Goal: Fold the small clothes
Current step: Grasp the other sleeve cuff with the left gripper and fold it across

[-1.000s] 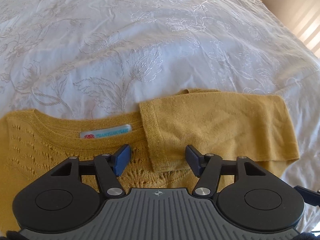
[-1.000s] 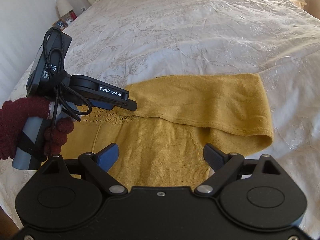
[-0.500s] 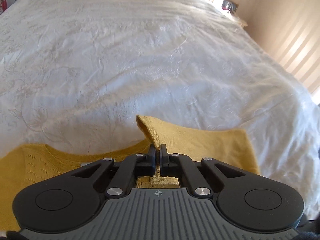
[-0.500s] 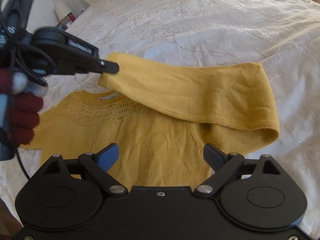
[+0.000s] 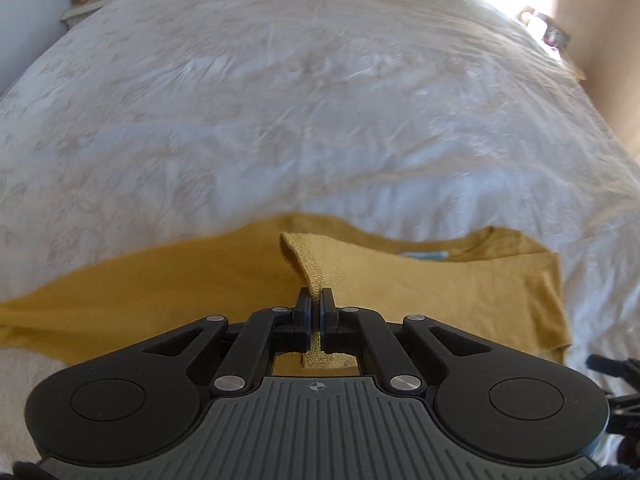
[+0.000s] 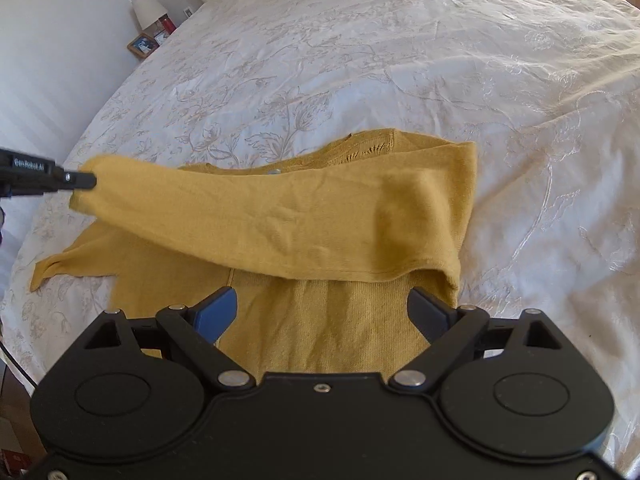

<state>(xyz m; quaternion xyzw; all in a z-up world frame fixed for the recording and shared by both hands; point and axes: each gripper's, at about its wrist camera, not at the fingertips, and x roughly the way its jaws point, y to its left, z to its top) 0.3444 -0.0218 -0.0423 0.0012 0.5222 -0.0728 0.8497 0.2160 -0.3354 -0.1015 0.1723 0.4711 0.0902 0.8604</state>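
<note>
A mustard-yellow knit sweater [image 6: 320,320] lies flat on the white embroidered bedspread [image 6: 400,60]. My left gripper [image 5: 315,308] is shut on the cuff of the sweater's sleeve [image 5: 320,268], and the sleeve [image 6: 260,216] stretches lifted across the body toward the left. In the right wrist view the left gripper [image 6: 86,180] shows at the far left, pinching that cuff. My right gripper [image 6: 322,312] hovers open over the sweater's lower body with nothing between its fingers. The other sleeve [image 6: 60,268] lies spread out to the left. The neck label [image 5: 424,255] peeks out.
A nightstand [image 6: 148,40] with a lamp and picture frames stands beyond the bed's far left corner. The bedspread [image 5: 320,100] stretches wide beyond the sweater. A second bedside surface [image 5: 548,32] with small items sits at the far right by the wall.
My left gripper closed on the sleeve cuff, lifted it and carried it leftward across the sweater's body. The right gripper stayed put and open.
</note>
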